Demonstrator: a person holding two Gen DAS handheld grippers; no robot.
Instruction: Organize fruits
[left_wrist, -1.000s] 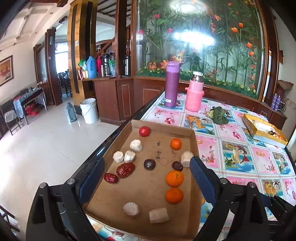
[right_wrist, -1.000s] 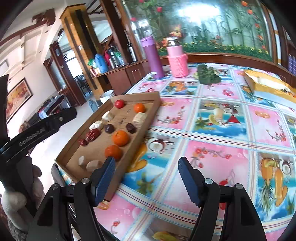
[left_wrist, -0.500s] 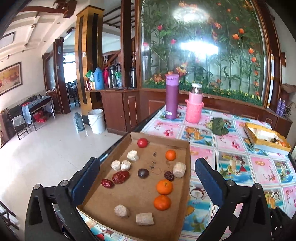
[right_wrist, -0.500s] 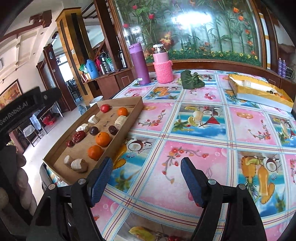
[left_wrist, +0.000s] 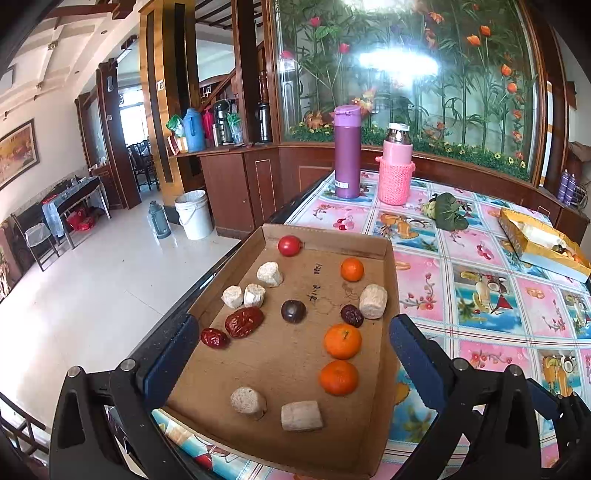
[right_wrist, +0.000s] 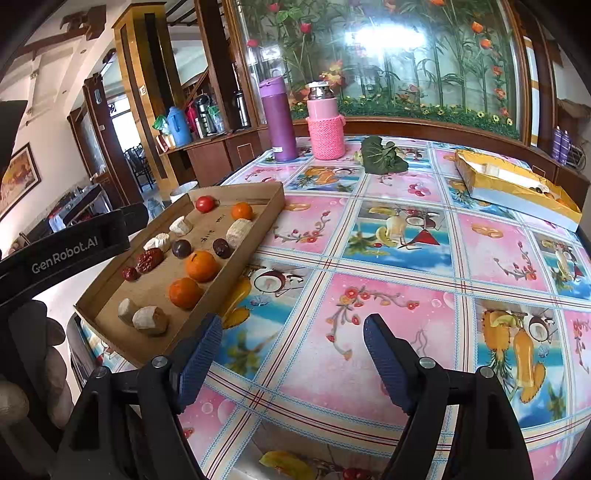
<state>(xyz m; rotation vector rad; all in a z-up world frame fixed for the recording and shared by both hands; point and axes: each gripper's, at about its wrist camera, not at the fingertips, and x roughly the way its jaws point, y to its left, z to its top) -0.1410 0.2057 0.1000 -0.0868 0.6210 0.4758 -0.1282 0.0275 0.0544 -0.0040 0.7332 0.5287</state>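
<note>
Bright daylight; glare patch on glass panel; sharp focus; strong fisheye bending, dark corners.

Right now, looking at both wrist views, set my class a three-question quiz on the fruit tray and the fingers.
1. How many oranges lie in the cardboard tray?
2. True or false: the left gripper is shut on a red date.
3. Which bottle stands nearer the tray's table edge: A) purple bottle B) pink bottle?

Key: 1. Three. 2. False; both the left and the right gripper are open, holding nothing. 3. A.
</note>
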